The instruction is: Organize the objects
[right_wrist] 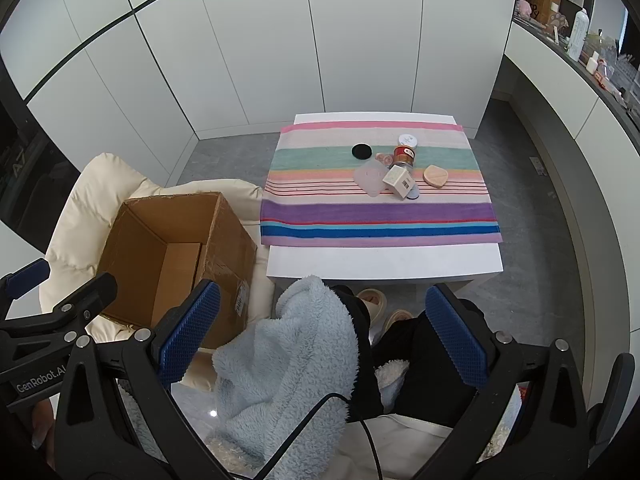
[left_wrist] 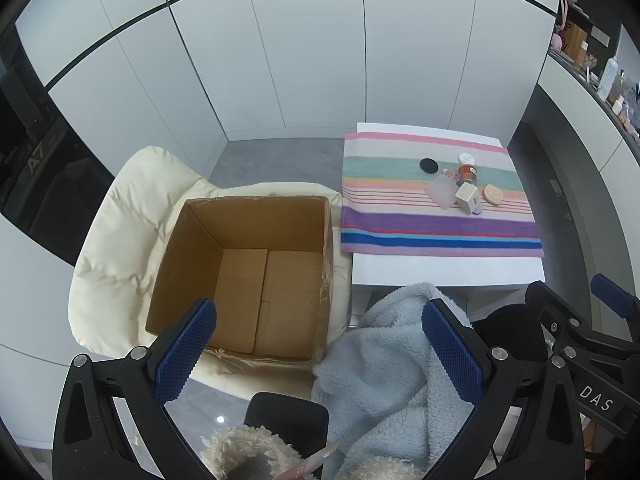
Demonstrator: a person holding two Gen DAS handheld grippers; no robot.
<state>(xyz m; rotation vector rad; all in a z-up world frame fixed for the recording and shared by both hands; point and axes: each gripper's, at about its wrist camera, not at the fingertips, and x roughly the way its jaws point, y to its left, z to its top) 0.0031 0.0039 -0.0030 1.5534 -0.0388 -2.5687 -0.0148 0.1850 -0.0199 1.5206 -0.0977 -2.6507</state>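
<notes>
1. A quilted cream cushion chair (left_wrist: 120, 240) bears an open cardboard box (left_wrist: 248, 280), square, flaps gone, its bottom bare.
2. Just beside the box stands a low white table (right_wrist: 384, 260), smooth-topped, under a woven striped cloth (right_wrist: 376, 216) in pink, teal, purple and blue.
3. A fluffy pale-blue fleece (right_wrist: 288, 360) drapes over the person's dark-clad knee, between the grippers and the table.
4. The left gripper (left_wrist: 320, 356) hangs above box and fleece, ribbed blue pads spread wide, nothing between them.
5. The right gripper (right_wrist: 324, 336) is likewise released, grasping nothing.
6. Clustered on the cloth: a frosted plastic lid (right_wrist: 371, 178), a small white carton (right_wrist: 398, 181), a brown jar (right_wrist: 404, 158), a white round cap (right_wrist: 408, 141), a black disc (right_wrist: 361, 151), a tan sponge wedge (right_wrist: 436, 176).
</notes>
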